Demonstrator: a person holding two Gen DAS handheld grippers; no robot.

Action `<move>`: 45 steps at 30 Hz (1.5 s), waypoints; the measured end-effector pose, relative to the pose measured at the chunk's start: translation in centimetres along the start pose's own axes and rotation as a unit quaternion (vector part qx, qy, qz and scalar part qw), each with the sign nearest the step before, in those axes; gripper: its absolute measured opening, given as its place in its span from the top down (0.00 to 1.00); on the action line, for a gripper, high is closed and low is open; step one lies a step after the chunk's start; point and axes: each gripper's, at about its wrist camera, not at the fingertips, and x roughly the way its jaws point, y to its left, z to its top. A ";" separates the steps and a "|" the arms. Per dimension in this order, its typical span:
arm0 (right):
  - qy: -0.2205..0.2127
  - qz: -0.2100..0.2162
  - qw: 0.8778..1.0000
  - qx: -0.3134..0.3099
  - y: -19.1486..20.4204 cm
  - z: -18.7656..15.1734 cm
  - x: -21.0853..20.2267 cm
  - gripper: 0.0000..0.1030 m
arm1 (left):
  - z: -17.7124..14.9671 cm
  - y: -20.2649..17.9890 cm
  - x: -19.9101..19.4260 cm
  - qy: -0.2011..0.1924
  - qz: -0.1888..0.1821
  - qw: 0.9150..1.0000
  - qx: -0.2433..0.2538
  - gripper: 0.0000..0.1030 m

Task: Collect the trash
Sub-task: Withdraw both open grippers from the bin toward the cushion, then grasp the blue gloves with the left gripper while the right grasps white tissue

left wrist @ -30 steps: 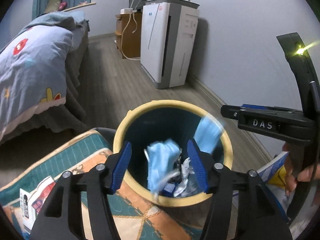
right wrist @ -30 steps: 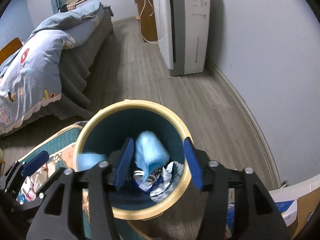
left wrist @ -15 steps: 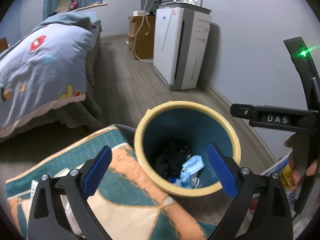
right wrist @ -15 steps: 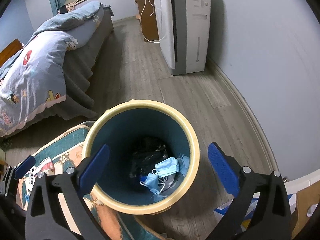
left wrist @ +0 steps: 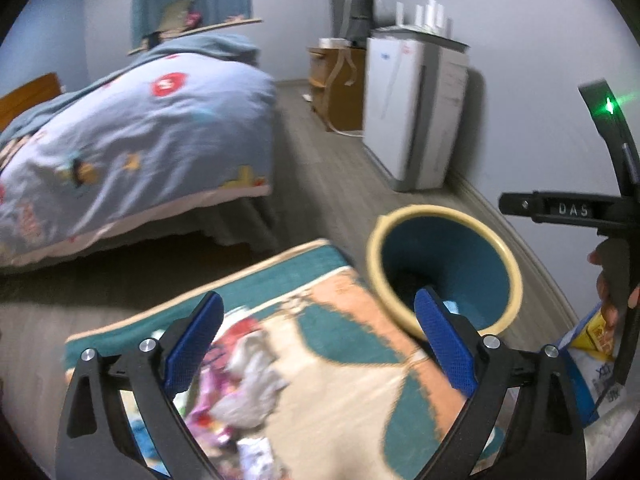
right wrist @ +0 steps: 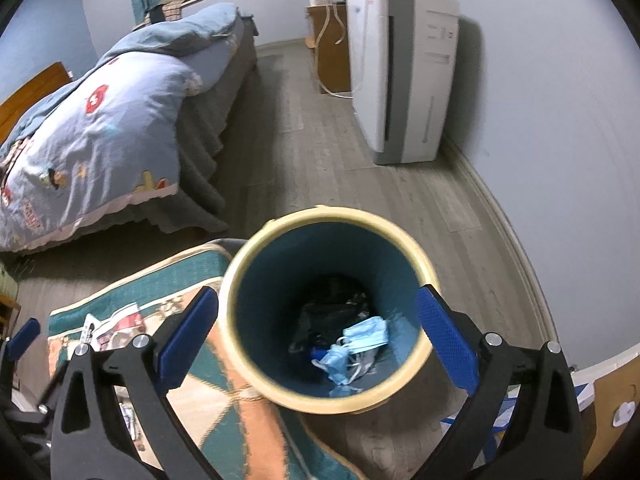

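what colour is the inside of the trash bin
Dark teal-blue inside the trash bin, with a pale yellow rim; the right wrist view shows it best.

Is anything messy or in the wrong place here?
Yes. A pile of wrappers lies on the rug beside the bin, not inside it. The face masks are already in the bin, where trash belongs.

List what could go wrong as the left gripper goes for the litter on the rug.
1. The wrappers lie in a loose heap, so the open left gripper might pinch only one piece.
2. The bin stands at the rug's edge, close to the right fingers; a careless swing could tip it, spilling the masks.
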 end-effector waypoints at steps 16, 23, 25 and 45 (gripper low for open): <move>0.025 0.072 0.995 -0.057 13.0 -3.8 -1.3 0.06 | -5.8 13.7 -8.1 0.003 0.118 0.987 -0.111 0.06; 0.058 0.089 0.991 -0.081 17.9 -6.1 0.1 0.06 | -8.1 17.9 -8.4 0.024 0.146 0.980 -0.130 0.06; 0.067 0.087 0.990 -0.088 19.1 -6.5 0.9 0.06 | -8.7 19.0 -8.0 0.034 0.148 0.978 -0.140 0.06; 0.155 0.058 0.978 -0.127 24.2 -8.3 9.8 0.07 | -12.5 21.1 1.9 0.178 0.123 0.969 -0.121 0.06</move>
